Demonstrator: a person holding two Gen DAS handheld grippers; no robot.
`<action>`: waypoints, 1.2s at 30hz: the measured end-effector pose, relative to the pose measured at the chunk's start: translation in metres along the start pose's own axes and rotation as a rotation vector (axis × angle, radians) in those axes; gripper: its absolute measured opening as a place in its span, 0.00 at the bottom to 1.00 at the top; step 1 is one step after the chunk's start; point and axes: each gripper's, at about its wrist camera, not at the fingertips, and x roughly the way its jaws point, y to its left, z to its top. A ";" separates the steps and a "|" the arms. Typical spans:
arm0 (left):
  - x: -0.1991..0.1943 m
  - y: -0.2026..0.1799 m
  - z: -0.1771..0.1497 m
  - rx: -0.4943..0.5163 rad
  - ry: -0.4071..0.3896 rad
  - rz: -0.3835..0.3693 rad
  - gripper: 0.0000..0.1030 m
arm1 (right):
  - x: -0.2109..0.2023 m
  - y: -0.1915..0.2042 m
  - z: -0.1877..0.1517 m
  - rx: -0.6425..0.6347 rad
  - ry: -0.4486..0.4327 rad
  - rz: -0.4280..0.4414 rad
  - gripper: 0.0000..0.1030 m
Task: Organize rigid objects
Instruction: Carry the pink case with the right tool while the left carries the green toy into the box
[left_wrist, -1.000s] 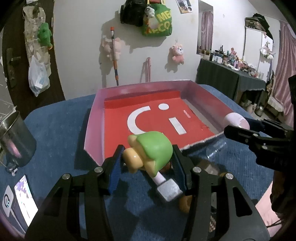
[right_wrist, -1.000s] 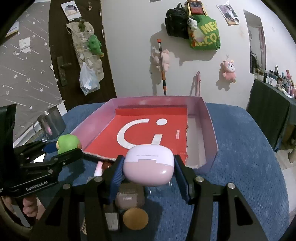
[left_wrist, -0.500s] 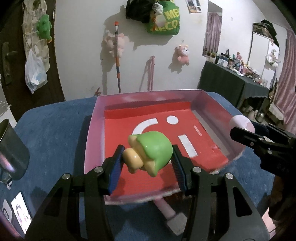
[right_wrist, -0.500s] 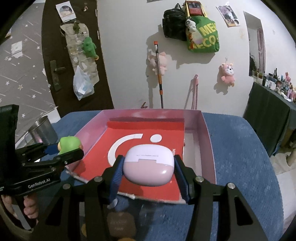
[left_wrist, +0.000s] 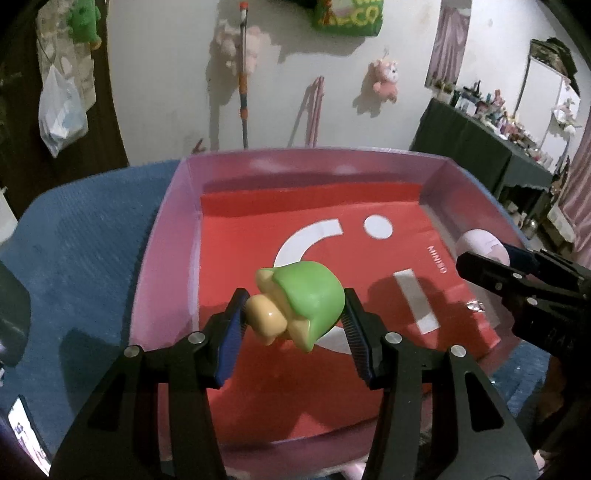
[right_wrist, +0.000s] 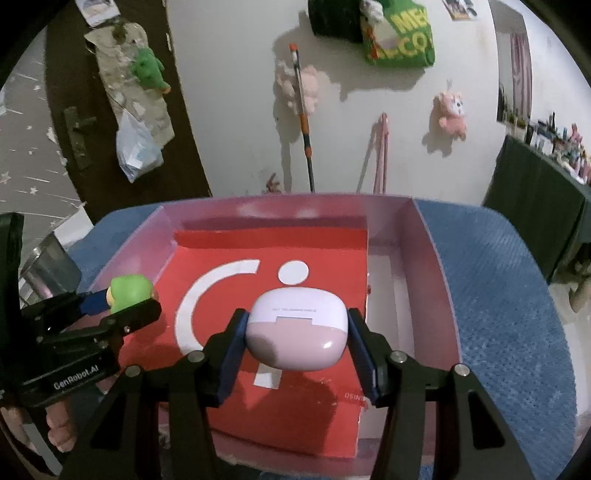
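Observation:
My left gripper (left_wrist: 293, 325) is shut on a green and cream toy figure (left_wrist: 308, 299) and holds it above the red floor of the pink tray (left_wrist: 166, 236). In the right wrist view that toy (right_wrist: 129, 290) shows at the tray's left edge. My right gripper (right_wrist: 295, 343) is shut on a pink and white earbud case (right_wrist: 297, 328), also over the tray (right_wrist: 439, 258). The case (left_wrist: 480, 245) and the right gripper's black fingers (left_wrist: 517, 284) appear at the right edge of the left wrist view.
The tray sits on a blue mat (left_wrist: 81, 251). A metal cup (right_wrist: 51, 266) stands left of the tray. A phone (left_wrist: 27, 439) lies at the lower left. A hand (right_wrist: 61, 432) holds the left gripper's handle. A dark table (right_wrist: 535, 199) with clutter stands at the right.
Both grippers have moved forward from the mat in front of the tray to above its red floor, still holding the toy and the case. The loose objects on the mat have dropped out of view.

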 end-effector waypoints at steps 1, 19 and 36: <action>0.004 0.001 0.000 -0.003 0.011 0.002 0.47 | 0.006 -0.001 0.000 0.003 0.016 -0.001 0.54; 0.035 0.000 -0.006 -0.001 0.116 0.010 0.47 | 0.049 -0.015 -0.003 0.024 0.167 -0.045 0.54; 0.038 -0.005 -0.004 0.006 0.119 0.021 0.47 | 0.054 -0.012 -0.004 0.006 0.197 -0.058 0.54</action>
